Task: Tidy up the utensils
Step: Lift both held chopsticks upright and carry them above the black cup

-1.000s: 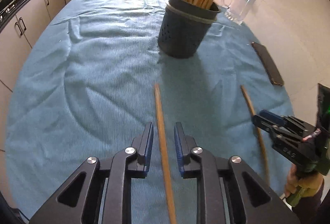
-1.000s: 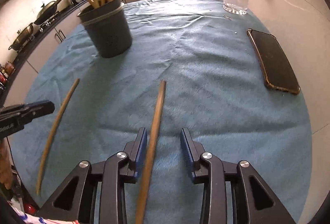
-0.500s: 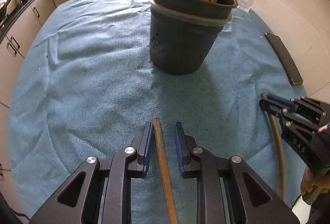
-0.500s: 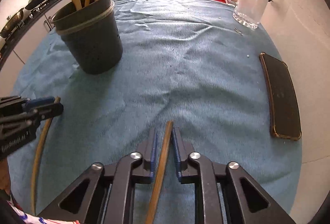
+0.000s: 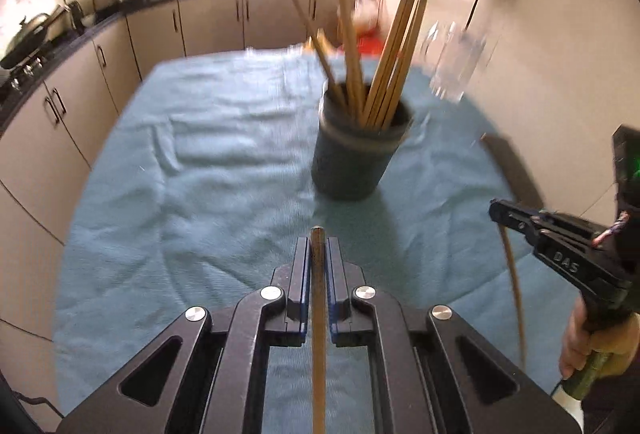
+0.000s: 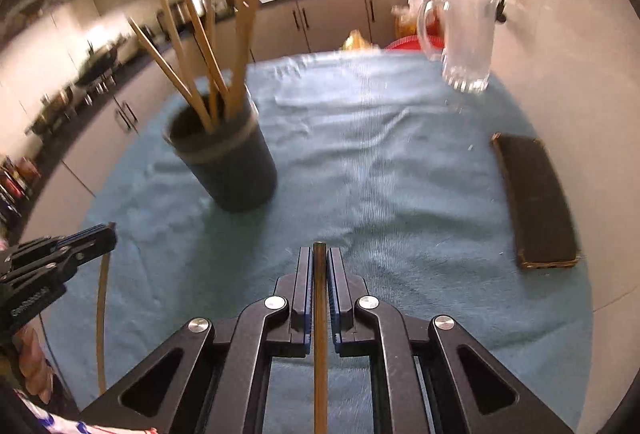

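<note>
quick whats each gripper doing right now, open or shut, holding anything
left gripper: closed on a wooden stick.
right gripper: closed on another wooden stick.

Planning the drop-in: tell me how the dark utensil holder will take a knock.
The dark utensil holder looks tall and narrow-based, so probably tippy. The long wooden sticks lean outward above its rim, likely adding top weight. The wrinkled blue cloth beneath may resist sliding.
</note>
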A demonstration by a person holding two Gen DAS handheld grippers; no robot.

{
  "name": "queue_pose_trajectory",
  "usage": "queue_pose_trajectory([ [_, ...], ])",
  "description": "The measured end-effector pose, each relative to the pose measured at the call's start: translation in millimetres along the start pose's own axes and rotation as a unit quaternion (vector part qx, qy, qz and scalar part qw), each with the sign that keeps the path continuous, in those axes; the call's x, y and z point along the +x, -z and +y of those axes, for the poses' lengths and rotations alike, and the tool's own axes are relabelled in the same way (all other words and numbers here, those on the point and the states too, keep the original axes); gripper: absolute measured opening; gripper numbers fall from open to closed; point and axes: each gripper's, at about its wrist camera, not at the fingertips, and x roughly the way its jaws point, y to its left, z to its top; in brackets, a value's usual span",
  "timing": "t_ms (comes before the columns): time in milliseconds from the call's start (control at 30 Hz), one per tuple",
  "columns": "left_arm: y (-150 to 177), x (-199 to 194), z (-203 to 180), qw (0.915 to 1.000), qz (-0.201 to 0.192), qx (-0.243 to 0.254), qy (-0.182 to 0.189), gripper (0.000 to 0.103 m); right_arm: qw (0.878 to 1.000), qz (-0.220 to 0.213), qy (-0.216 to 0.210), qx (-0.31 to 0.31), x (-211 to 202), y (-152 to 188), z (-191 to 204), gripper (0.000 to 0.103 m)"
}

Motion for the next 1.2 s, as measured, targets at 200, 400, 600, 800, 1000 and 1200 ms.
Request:
queue_pose_trajectory([
  [200, 6, -68, 5, 0.997, -0.074, -0.02, 0.014, 0.007, 0.997, -0.072, -0.006, -0.009, -57, 2, 18, 0.007],
  [400, 22, -111, 1, 0.9926, -0.118, -0.028, 0.011, 0.007, 0.993, -0.111, -0.003, -0.027, -94, 10, 28, 0.007],
  [600, 37, -137, -9, 0.9906, -0.135, -0.015, 0.009, 0.007, 0.991, -0.127, -0.011, -0.04, -117, 19, 36, 0.007],
  [800, 42, -156, -19, 0.9883, -0.152, 0.005, 0.006, 0.007, 0.989, -0.137, -0.016, -0.052, -129, 23, 41, 0.007],
  [1000, 38, -174, -23, 0.9849, -0.172, 0.008, 0.023, 0.007, 0.987, -0.152, -0.019, -0.051, -141, 19, 42, 0.007],
  [1200, 25, -179, -20, 0.9832, -0.179, 0.006, 0.035, 0.007, 0.986, -0.157, -0.019, -0.047, -141, 11, 40, 0.007],
])
